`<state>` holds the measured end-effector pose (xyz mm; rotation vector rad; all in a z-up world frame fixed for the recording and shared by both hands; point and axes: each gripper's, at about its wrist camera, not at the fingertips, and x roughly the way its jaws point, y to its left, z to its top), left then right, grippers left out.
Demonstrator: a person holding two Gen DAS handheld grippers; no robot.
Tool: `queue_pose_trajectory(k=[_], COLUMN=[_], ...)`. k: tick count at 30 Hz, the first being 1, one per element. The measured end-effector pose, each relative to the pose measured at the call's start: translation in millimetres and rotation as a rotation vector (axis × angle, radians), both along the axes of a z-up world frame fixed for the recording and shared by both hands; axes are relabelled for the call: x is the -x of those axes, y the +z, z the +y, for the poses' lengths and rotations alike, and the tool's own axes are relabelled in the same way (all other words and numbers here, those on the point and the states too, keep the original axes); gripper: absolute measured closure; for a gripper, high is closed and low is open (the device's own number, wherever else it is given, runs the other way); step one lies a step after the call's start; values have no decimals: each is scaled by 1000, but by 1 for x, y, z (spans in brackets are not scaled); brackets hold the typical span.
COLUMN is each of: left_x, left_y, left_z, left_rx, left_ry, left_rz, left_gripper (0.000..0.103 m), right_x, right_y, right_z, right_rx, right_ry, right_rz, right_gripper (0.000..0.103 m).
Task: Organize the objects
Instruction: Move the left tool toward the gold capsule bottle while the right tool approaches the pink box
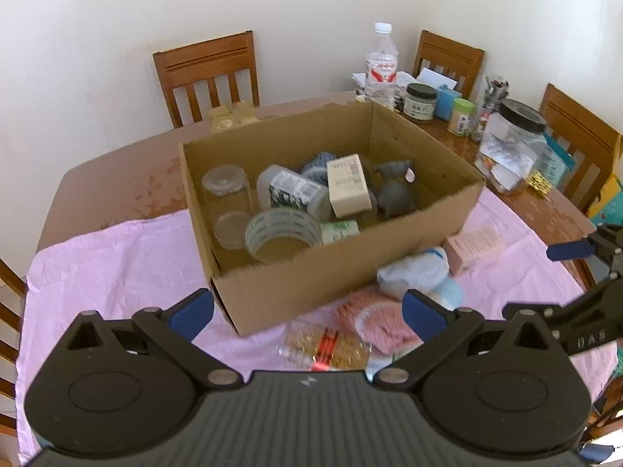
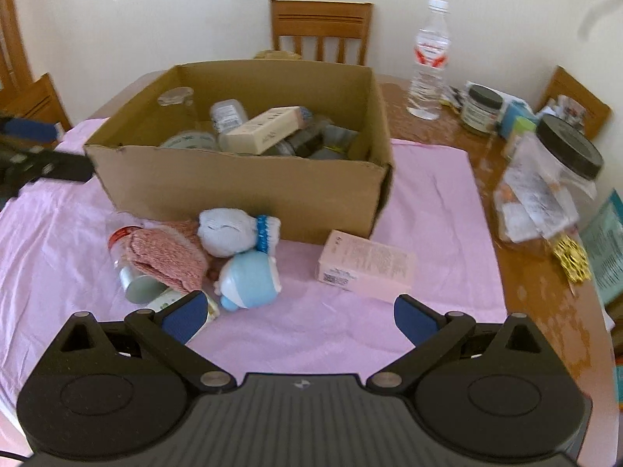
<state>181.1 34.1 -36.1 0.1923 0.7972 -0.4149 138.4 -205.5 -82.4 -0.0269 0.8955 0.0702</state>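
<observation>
An open cardboard box (image 1: pixel 350 272) (image 2: pixel 241 190) stands on a pink cloth (image 2: pixel 428 202) and holds a tape roll (image 1: pixel 282 235), a glass jar (image 1: pixel 227 194), a cream carton (image 1: pixel 346 186) and a grey toy (image 1: pixel 395 190). In front of it lie a pink knit item (image 2: pixel 167 253), a grey plush (image 2: pixel 229 229), a light blue toy (image 2: pixel 249 278), a clear jar (image 2: pixel 124 249) and a pink carton (image 2: pixel 364 266). My left gripper (image 1: pixel 307 311) is open above the box's near corner. My right gripper (image 2: pixel 300 317) is open and empty, just short of the toys.
A wooden table (image 1: pixel 117 179) carries a water bottle (image 2: pixel 428 62), a dark-lidded jar (image 2: pixel 481 109), a large plastic jar (image 2: pixel 553 183) and small containers at the right. Wooden chairs (image 2: pixel 321 29) stand around the table. A clear packet with a red clip (image 1: pixel 327 348) lies near my left gripper.
</observation>
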Motion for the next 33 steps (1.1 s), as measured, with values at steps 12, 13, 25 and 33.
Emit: queue_pose_trajectory(k=[12,13,25,33], left_x=[23,23,15,12], left_y=[-42,-44,-68,-75], left_z=[1,0,-32,-44], left_rx=[-9,-7,-106,-170], left_ry=[-39,-40,6,53], left_rz=[25,29,68,85], left_gripper=[1,1,1,1], right_x=[36,40,21,-16], right_y=[-14,-16,-31,-36], right_z=[12,12,-20,-58], right_rx=[-19,-17,-61,-107], right_ry=[-192,-202,-155,-74], right_rz=[24,28,34,29], right_gripper=[0,0,0,0])
